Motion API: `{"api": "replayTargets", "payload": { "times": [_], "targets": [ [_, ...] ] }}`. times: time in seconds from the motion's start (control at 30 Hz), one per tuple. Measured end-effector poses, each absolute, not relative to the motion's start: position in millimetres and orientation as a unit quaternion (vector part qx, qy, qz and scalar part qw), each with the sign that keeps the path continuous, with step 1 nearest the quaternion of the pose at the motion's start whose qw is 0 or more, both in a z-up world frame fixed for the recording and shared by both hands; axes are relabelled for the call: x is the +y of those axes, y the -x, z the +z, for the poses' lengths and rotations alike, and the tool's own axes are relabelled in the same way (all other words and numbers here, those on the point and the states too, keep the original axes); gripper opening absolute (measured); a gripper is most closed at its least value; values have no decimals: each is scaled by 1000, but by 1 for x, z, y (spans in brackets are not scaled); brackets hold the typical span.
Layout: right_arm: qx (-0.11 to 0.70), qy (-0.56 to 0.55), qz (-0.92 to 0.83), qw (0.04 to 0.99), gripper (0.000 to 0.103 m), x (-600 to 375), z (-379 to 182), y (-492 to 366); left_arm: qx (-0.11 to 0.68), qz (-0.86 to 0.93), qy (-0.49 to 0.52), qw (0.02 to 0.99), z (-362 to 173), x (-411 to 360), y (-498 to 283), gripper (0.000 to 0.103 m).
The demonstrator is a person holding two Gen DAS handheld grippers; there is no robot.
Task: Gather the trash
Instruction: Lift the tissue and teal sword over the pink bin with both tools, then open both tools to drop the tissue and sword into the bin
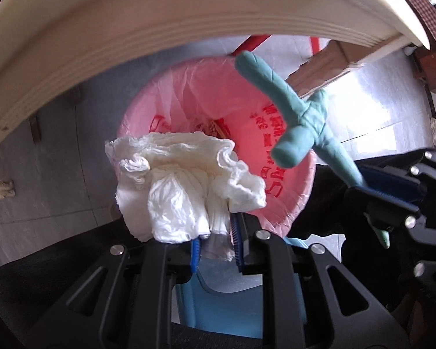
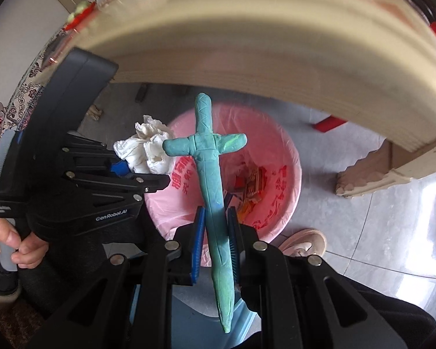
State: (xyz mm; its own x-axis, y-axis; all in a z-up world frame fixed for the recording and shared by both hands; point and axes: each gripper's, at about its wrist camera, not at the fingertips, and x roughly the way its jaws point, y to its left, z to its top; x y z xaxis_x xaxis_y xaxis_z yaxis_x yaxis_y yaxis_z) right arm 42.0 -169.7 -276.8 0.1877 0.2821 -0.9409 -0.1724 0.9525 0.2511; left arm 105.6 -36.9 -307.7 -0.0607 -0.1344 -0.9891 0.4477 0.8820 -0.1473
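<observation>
Nearest the left wrist camera, the left tool (image 1: 215, 238) is pointing steeply down with its blue pads clamped on a crumpled white tissue (image 1: 186, 180), which is bunching out ahead of the fingertips. In the right wrist view a hand (image 2: 17, 247) is wrapping around that tool's grey handle at the left edge.

The right tool (image 2: 216, 226) is also angling downward, its jaws pressed against the lower shaft of a teal clay sword (image 2: 210, 171) (a cross-shaped piece, really). The sword's long axis is running along the tool's fingers: its rounded end is pointing away from the camera toward the bin, its tapered tip is trailing back between the tool's arms, and the crossbar is lying square across the shaft.

Just beyond both loads, a pink bin (image 1: 279, 133) lined with a thin bag bearing red print is sitting on the pale tiled floor (image 2: 378, 221). Some wrappers (image 2: 250, 192) are already lying inside it. The tissue is hanging over the bin's near-left rim; the sword is hanging over its mouth. A pink shoe (image 2: 305, 244) is resting on the tiles beside the bin.

Farther off, the cream rounded edge of a counter (image 2: 261, 43) is arching over the bin, partly crowding the space above it (its carved leg (image 2: 372, 177) is standing to the right).
</observation>
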Motion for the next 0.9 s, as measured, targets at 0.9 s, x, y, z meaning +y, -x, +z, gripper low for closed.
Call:
{"api": "replayTargets", "payload": {
  "times": [0.9],
  "targets": [
    [705, -77, 134, 692, 17, -163, -404, -93, 766, -168, -86, 615, -410, -44, -142, 18]
  ]
}}
